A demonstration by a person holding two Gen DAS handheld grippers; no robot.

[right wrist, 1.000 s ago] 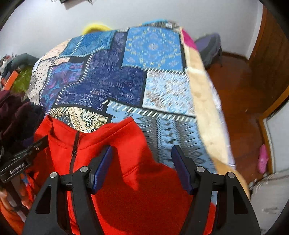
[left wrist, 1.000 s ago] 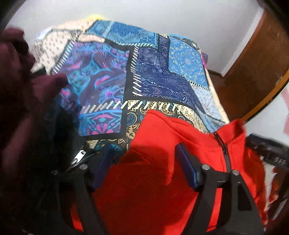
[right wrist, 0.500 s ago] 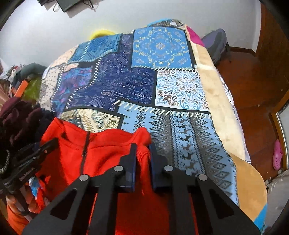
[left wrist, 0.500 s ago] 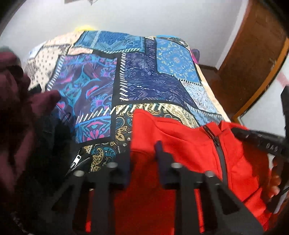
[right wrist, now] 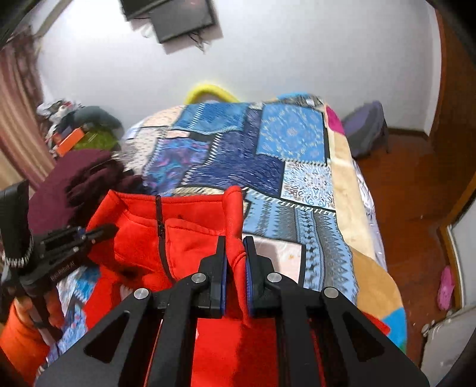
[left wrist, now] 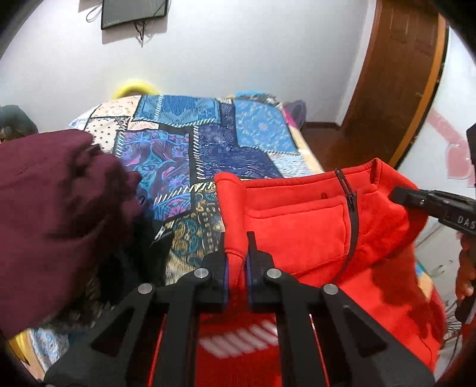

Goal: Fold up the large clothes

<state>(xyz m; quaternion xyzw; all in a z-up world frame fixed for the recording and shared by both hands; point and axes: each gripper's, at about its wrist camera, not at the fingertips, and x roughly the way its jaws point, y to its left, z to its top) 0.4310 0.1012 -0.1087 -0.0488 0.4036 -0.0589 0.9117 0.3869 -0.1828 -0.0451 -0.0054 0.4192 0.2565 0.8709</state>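
A red zip-neck sweatshirt [left wrist: 312, 226] hangs lifted above the patchwork bedspread [left wrist: 226, 143], its collar and black zipper [left wrist: 348, 214] facing me. My left gripper [left wrist: 237, 247] is shut on one shoulder edge of it. My right gripper [right wrist: 235, 244] is shut on the other shoulder of the sweatshirt [right wrist: 184, 238]. Each gripper shows in the other's view: the right gripper [left wrist: 416, 198] at the right edge, the left gripper [right wrist: 98, 232] at the left. The garment's lower part drops out of sight below the fingers.
A maroon garment [left wrist: 53, 208] and dark clothes are heaped on the bed's left side. A dark screen [left wrist: 134, 12] hangs on the white wall. A wooden door [left wrist: 401, 74], a purple bag [right wrist: 369, 128] and a pink slipper [right wrist: 446, 285] are to the right of the bed.
Both grippers shut on the red sweatshirt's shoulders and lifted it up off the bedspread. The views now tilt higher and show the wall and screen.
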